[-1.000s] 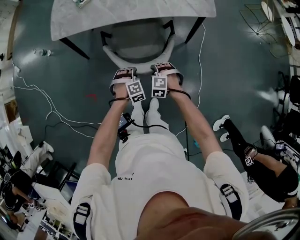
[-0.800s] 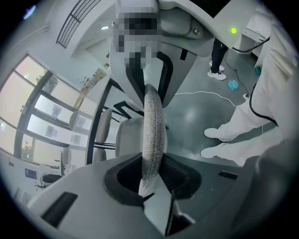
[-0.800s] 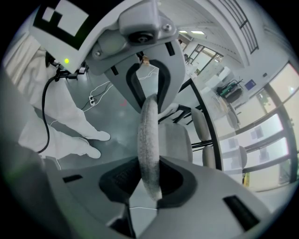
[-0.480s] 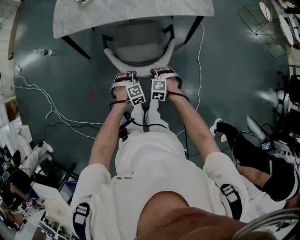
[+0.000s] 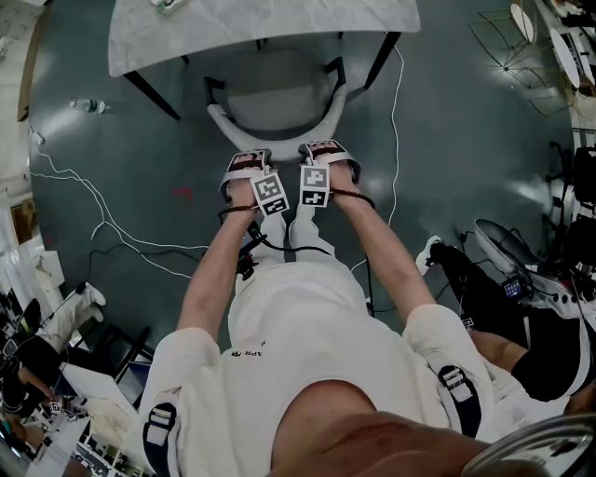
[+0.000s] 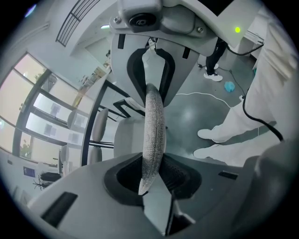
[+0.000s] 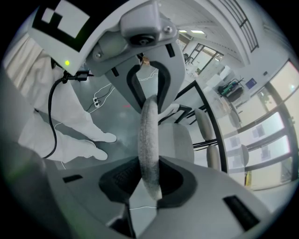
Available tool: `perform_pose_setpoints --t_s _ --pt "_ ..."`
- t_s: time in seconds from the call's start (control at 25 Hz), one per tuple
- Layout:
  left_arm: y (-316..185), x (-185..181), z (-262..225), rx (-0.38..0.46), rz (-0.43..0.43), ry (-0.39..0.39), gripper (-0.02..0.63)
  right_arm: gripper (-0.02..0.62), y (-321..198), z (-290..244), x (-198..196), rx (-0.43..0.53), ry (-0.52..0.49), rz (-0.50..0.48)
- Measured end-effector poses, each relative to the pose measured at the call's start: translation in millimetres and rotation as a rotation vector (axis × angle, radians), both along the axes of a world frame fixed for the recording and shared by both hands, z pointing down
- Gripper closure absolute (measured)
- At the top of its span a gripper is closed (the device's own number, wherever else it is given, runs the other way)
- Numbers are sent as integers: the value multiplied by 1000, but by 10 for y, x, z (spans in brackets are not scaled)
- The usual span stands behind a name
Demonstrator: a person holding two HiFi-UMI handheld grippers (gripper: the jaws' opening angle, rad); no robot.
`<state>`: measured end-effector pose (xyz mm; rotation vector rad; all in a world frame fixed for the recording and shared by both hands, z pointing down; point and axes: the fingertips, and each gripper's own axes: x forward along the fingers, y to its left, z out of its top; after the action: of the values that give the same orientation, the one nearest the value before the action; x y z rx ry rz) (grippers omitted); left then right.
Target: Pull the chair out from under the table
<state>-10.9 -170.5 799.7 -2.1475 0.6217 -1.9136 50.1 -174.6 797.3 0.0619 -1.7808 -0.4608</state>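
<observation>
Nearest the person, the left gripper (image 5: 244,164) and the right gripper (image 5: 328,151) sit side by side, each with its jaws clamped on the padded top rim (image 6: 153,121) of the grey upholstered chair with black legs (image 5: 277,93). Over the last second both grippers have drawn back toward the person's white trouser legs (image 5: 296,219), and the chair has followed, exposing more of its seat. The seat's far edge still lies beneath the white marble-patterned tabletop (image 5: 261,28), so the pull appears well under way but should probably continue in the same direction.
</observation>
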Motion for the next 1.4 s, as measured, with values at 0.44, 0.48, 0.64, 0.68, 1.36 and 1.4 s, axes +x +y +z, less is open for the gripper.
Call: perform_pose_setpoints --t_s 0.44,0.48,0.64,0.68,1.36,1.4 --pt "296 82 8 -24 0 11 512 499 282 -3 78 -11 2 -2" --pt "324 85 2 -26 0 12 512 499 307 -11 80 -13 0 -2" --pt "454 92 -38 -39 2 23 512 499 436 -44 91 -27 -2 5" --pt "484 103 -41 -43 2 26 512 499 465 -47 102 -28 -2 5" --pt "1163 145 -25 -96 24 65 517 500 1141 -54 143 -83 -15 43" --pt "1207 140 -21 -102 19 69 517 500 1183 -52 143 -91 -17 53"
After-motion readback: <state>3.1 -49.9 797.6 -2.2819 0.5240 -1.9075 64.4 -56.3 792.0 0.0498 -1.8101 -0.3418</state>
